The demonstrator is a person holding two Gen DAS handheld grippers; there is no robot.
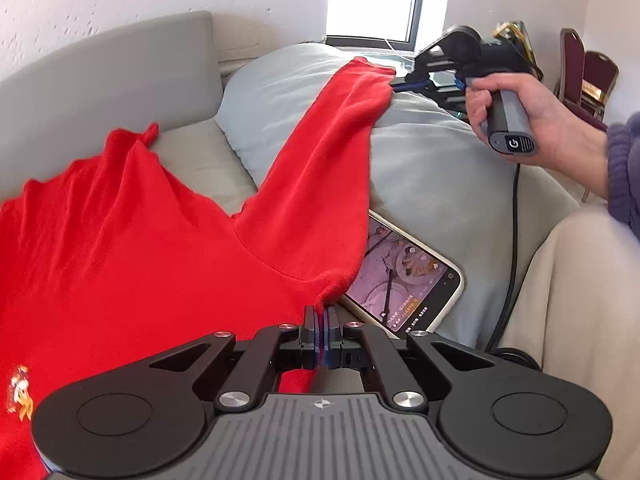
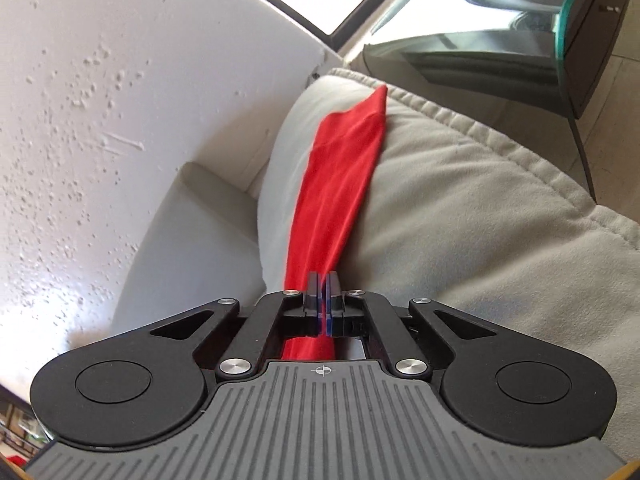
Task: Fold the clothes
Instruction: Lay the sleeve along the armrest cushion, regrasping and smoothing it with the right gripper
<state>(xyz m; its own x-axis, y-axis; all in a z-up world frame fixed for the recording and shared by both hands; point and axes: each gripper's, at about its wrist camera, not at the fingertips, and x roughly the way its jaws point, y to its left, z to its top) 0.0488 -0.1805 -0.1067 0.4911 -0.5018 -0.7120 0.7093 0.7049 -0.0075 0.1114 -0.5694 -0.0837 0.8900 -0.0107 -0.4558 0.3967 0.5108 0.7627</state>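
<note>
A red sweatshirt (image 1: 132, 248) lies spread over a grey sofa, with a small cartoon print near its lower left edge. My left gripper (image 1: 321, 312) is shut on the red fabric near the armpit, at the base of a sleeve (image 1: 320, 168). That sleeve stretches up and right over a pale blue pillow (image 1: 280, 80). At the cuff, my right gripper (image 1: 396, 84) pinches the sleeve, held by a hand (image 1: 532, 116). In the right wrist view the right gripper (image 2: 323, 280) is shut on the red sleeve (image 2: 340, 184), which runs away taut over the cushion.
A phone (image 1: 404, 276) with a lit screen lies on the cushion just right of my left gripper, partly under the sleeve. A black cable (image 1: 514, 240) hangs from the right gripper. A beige blanket (image 2: 480, 220) covers the sofa. A glass table (image 2: 520, 24) and chairs (image 1: 584, 76) stand beyond.
</note>
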